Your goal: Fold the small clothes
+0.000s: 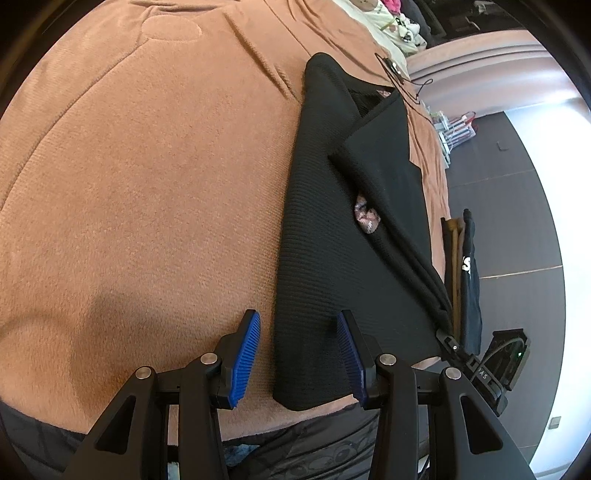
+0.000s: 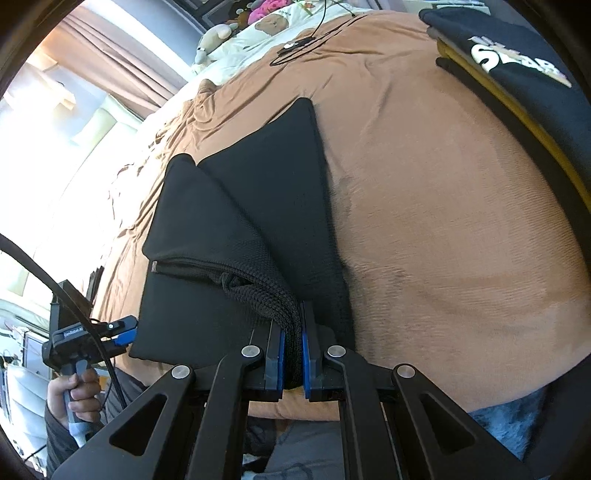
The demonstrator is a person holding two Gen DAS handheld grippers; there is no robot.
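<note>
A black knit garment (image 1: 325, 258) lies partly folded on a bed covered by a brown fleece blanket (image 1: 147, 184). In the left wrist view it runs as a long dark strip away from the camera, with a second layer folded diagonally over its right side. A small pink patterned patch (image 1: 366, 218), perhaps a label or lining, peeks out between the two layers.

The right gripper (image 2: 293, 354) is clamped tight on a bunched edge of the garment (image 2: 240, 229); the fabric is squeezed between its blue pads (image 2: 306, 354) and fans out from them across the blanket (image 2: 443, 221).

The left gripper (image 1: 297, 354) is partly open, holding nothing. Its blue pads (image 1: 245, 358) sit either side of the garment's near corner, the cloth lying between them but apart from both. In the right wrist view this gripper (image 2: 127, 334) appears at the lower left, just beside the garment's edge, with a person's hand (image 2: 79, 391) wrapped around its handle.

A stack of folded clothes (image 2: 517, 74) rests at the far right of the bed; its top piece is dark with white lettering. A cream bedcover with bear prints (image 2: 273, 26) lies at the head of the bed, with a thin black cable (image 2: 295, 46) trailing across it. Curtains (image 2: 122, 74) hang beside a bright window.
</note>
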